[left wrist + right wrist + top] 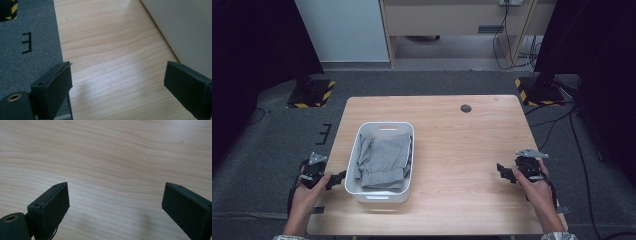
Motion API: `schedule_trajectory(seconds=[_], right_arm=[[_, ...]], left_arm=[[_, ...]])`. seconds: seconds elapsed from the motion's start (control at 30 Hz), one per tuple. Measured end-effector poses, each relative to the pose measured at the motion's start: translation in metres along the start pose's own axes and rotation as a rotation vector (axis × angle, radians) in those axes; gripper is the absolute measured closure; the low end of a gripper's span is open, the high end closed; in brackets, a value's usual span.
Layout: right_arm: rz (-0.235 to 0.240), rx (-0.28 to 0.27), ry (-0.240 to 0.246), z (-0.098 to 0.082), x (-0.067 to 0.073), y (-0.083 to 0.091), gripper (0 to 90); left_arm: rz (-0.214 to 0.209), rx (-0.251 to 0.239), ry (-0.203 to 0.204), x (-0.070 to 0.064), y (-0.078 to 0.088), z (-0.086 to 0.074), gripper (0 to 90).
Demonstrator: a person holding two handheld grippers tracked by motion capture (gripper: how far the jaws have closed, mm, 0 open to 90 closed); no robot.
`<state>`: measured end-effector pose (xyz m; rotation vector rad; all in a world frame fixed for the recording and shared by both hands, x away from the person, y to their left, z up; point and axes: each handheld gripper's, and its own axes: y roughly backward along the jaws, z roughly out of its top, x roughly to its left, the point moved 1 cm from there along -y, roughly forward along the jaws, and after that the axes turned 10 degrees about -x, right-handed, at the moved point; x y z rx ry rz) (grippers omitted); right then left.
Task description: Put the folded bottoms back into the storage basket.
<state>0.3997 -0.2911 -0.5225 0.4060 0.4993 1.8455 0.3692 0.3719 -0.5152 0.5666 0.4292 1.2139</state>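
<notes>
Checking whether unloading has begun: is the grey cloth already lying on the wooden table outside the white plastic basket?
No, the folded grey cloth lies inside the white plastic basket, whose walls stand all around it.

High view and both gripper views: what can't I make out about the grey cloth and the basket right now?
- Grey cloth, high view: its underside and what garment it is, hidden by its own folds and the white basket walls.
- Basket, left gripper view: one plain wall, rest cut off by the frame edge.
- Right gripper view: bare table, no basket.

The light was soft and even on the table point(452, 150). The far corners of the room were very dark. The close jaws looked blurry, with faint shadows under them.
</notes>
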Motion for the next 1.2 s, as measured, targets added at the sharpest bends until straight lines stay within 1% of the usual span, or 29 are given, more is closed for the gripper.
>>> schedule_trajectory(seconds=[0.03,0.07,0.1,0.13,0.17,0.33,0.5,0.57,0.73,0.8,0.83,0.93,1.0,1.07,1.2], right_arm=[[-0.018,0.004,-0.014,-0.001,-0.005,0.000,7.7],[-0.018,0.004,-0.014,-0.001,-0.005,0.000,7.7],[-0.036,0.005,-0.031,-0.002,-0.010,-0.001,7.6],[-0.036,0.005,-0.031,-0.002,-0.010,-0.001,7.6],[-0.051,0.011,-0.037,-0.003,-0.014,-0.001,7.5],[-0.072,0.020,-0.055,-0.006,-0.019,-0.003,7.3],[-0.080,0.042,-0.051,-0.009,-0.019,-0.006,6.9],[-0.082,0.046,-0.056,-0.010,-0.018,-0.007,6.8],[-0.085,0.064,-0.051,-0.014,-0.016,-0.011,6.6],[-0.090,0.065,-0.027,-0.016,-0.014,-0.014,5.4],[-0.092,0.067,-0.025,-0.016,-0.013,-0.014,4.7],[-0.083,0.051,-0.014,-0.018,-0.010,-0.015,3.4],[-0.080,0.053,-0.015,-0.018,-0.009,-0.014,3.4],[-0.062,0.054,-0.002,-0.019,-0.007,-0.014,2.9],[-0.050,0.057,0.005,-0.019,-0.006,-0.013,2.6]], left_arm=[[0.006,0.004,0.002,0.001,-0.002,-0.001,7.4],[0.006,0.004,0.002,0.001,-0.002,-0.001,7.4],[0.011,0.005,0.005,0.001,-0.005,-0.002,7.4],[0.013,0.008,0.005,0.002,-0.006,-0.003,7.4],[0.020,0.012,0.005,0.001,-0.009,-0.005,7.4],[0.014,0.017,0.011,0.000,-0.014,-0.009,7.4],[0.014,0.018,0.011,0.000,-0.017,-0.013,7.5],[0.022,0.016,0.000,0.000,-0.017,-0.013,7.2],[0.030,-0.003,0.001,-0.002,-0.019,-0.015,4.9],[0.037,-0.022,0.004,-0.002,-0.019,-0.017,4.2],[0.037,-0.024,0.003,-0.002,-0.020,-0.017,3.7],[0.038,-0.025,0.003,-0.003,-0.020,-0.017,3.4],[0.038,-0.025,0.003,-0.004,-0.020,-0.017,3.4],[0.036,-0.025,-0.001,-0.005,-0.021,-0.017,3.4],[0.032,-0.026,-0.001,-0.006,-0.022,-0.016,2.5]])
